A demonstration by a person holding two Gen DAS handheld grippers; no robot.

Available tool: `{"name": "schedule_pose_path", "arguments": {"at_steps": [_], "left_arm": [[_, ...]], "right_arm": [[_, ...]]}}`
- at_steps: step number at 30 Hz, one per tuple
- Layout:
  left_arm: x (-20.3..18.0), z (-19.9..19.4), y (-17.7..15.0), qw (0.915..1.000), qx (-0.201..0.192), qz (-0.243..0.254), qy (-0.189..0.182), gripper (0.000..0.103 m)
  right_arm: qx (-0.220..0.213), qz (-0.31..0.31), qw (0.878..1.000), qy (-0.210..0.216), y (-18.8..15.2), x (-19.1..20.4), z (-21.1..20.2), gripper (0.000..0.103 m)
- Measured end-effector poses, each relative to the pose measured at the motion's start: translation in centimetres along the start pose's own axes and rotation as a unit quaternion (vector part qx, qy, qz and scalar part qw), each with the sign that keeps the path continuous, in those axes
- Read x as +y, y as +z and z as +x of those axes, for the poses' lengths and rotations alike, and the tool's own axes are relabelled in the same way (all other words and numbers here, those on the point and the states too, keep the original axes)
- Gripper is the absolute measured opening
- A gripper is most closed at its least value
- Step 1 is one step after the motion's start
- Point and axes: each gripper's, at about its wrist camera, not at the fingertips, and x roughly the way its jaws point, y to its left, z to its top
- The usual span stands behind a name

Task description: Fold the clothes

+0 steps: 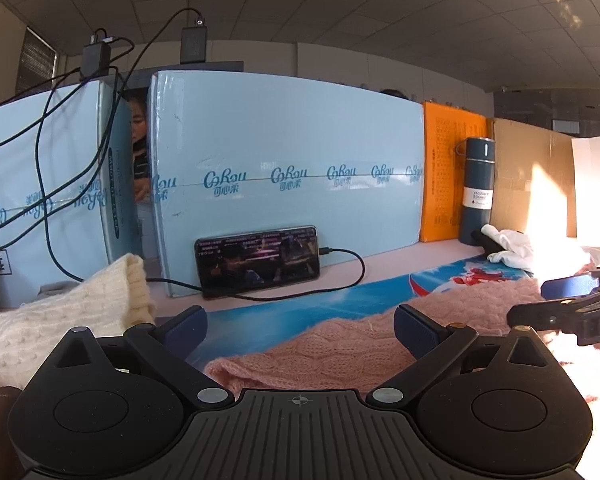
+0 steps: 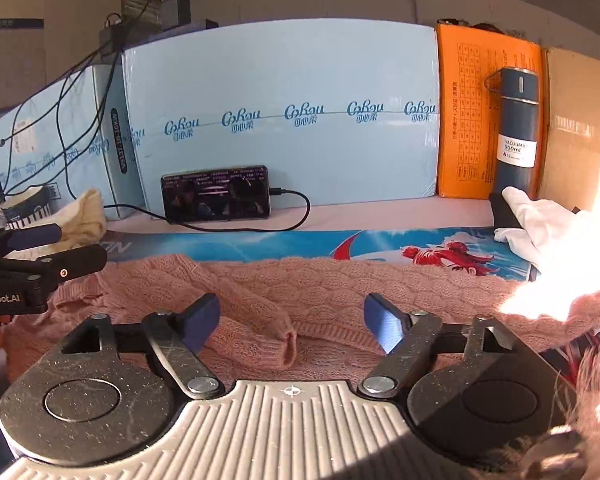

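Ceiling (image 1: pixel 380 20): white suspended tiles on a grid, one patch of reflected sun on it at far right. Back of the worktop is walled off by large pale blue cartons (image 1: pixel 284 160) with taped seams and repeated printed logos; a second blue carton (image 1: pixel 40 184) stands left of a narrow gap. Orange carton (image 2: pixel 468 120) next, then plain brown cardboard (image 2: pixel 572 120). Black power adapters (image 1: pixel 96 58) sit on top of the cartons, cables hanging down the fronts. Pale tabletop (image 1: pixel 400 248) partly covered by a blue printed mat (image 2: pixel 300 242). Hard sunlight washes out the right side; what lies there is unclear, possibly white cloth.
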Motion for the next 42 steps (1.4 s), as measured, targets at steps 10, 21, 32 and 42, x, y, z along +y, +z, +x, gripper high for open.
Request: {"name": "schedule_pose_path", "arguments": {"at_steps": [10,21,32,42], "left_arm": [[-4.0,-3.1,0.3,0.9877,-0.065,0.114,-0.085,0.103],[-6.4,-8.3,-1.6,0.9464,0.054,0.262,-0.180,0.103],[-6.1,-7.1,-3.3,0.8988,0.142,0.400,-0.108,0.103],[-6.4,-4.6,-2.8,0.9082,0.111,0.373,-0.154,0.102]], "right_arm": [[-0.044,-0.058,0.996,-0.055,-4.5,-2.8,-8.4,0.103],[0.059,-0.153,0.986,-0.016,-6.9,-4.7,-11.3,0.103],[0.104,-0.228,0.967,-0.037,-6.4,-6.3,-10.6,0.103],[0.081,-0.238,0.967,0.043,-5.5,-3.0,-7.6,0.102]]}}
